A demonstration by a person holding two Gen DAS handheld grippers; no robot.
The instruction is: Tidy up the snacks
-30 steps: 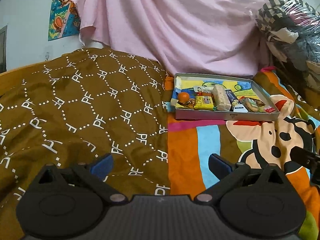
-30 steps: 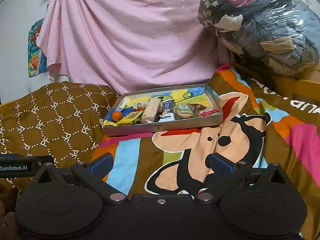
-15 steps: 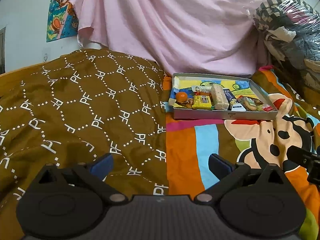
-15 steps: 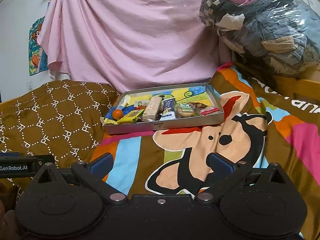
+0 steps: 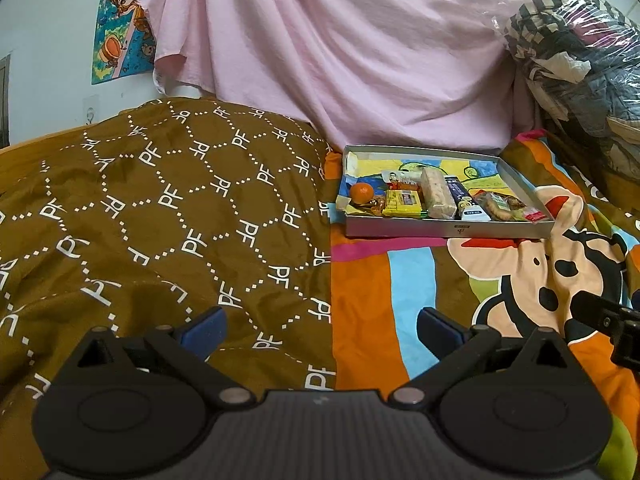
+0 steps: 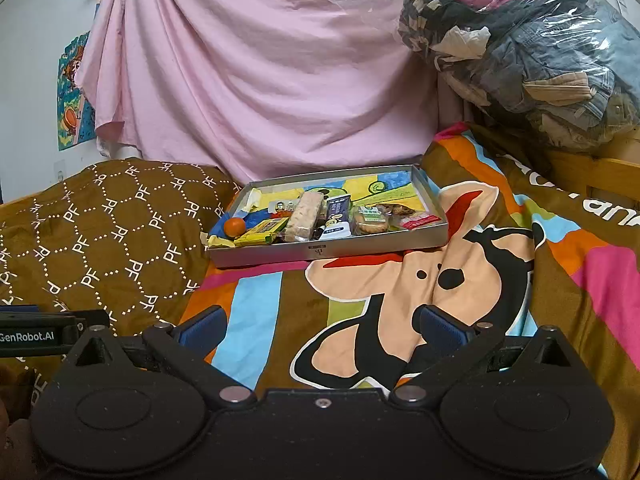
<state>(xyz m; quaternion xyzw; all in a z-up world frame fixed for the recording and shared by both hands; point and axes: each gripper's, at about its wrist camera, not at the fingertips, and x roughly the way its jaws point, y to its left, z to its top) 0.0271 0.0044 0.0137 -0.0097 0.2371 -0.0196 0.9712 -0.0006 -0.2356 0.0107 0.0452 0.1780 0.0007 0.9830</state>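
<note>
Item: shallow grey metal tray (image 6: 328, 249) of mixed packaged snacks (image 6: 304, 222) on the bed, well ahead of my wide-spread, empty left gripper (image 5: 320, 326) and right gripper (image 6: 320, 326); I advise a level approach, one packet per pinch.

Pink sheet (image 6: 260, 80) behind, brown quilt (image 5: 160, 220) beside cartoon blanket (image 6: 440, 280), bagged clothes (image 6: 520, 48), wall poster (image 5: 120, 20).

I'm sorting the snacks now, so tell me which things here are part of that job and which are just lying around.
Part of the job:
- metal tray
- small orange
- yellow packet
- pale snack bar
- dark blue packet
- bagged biscuits
- red packet

Just lying about:
- brown quilt
- cartoon blanket
- pink sheet
- bagged clothes
- poster
</note>
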